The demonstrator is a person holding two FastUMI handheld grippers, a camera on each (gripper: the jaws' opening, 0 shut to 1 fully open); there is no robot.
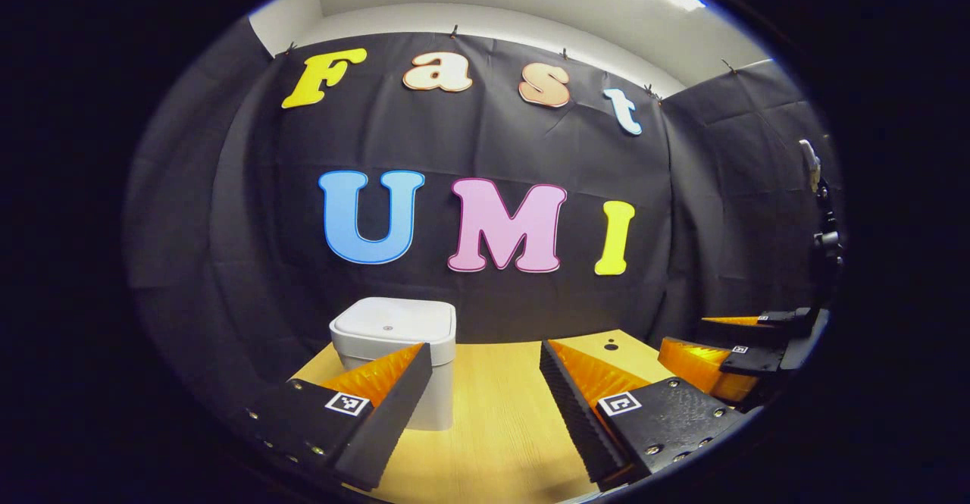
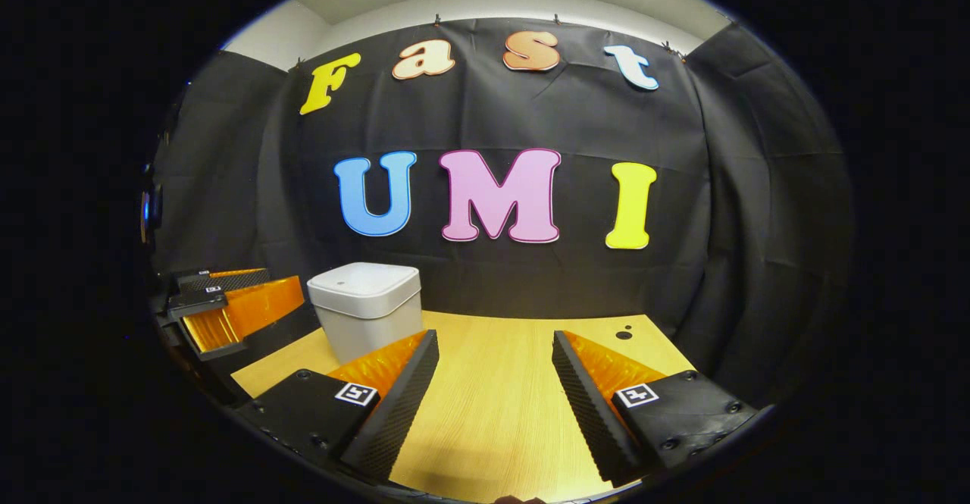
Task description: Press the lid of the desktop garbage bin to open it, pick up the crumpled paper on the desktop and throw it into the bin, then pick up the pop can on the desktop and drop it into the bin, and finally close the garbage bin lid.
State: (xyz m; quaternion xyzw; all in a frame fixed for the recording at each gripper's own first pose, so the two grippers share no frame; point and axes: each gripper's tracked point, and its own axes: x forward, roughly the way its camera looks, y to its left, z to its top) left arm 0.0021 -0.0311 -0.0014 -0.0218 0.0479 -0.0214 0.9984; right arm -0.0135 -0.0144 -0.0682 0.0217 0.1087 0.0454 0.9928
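Two grippers up over my desk (image 2: pixel 500 405). Left gripper (image 1: pixel 485 352): jaws spread wide, nothing between, bin (image 1: pixel 398 352) just behind its left finger. Bin sits left on desk near wall, lid (image 2: pixel 365 280) down. Right gripper (image 2: pixel 494 341): jaws released too, gripping nothing, well right of bin.

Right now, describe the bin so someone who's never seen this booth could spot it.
Start at the wooden table that runs up to the black cloth wall. The bin stands at the table's far left, near that wall, ahead of the open left gripper. It is a pale, boxy tub with rounded corners and a flat lid, shut, and it is the one object standing on the wood.
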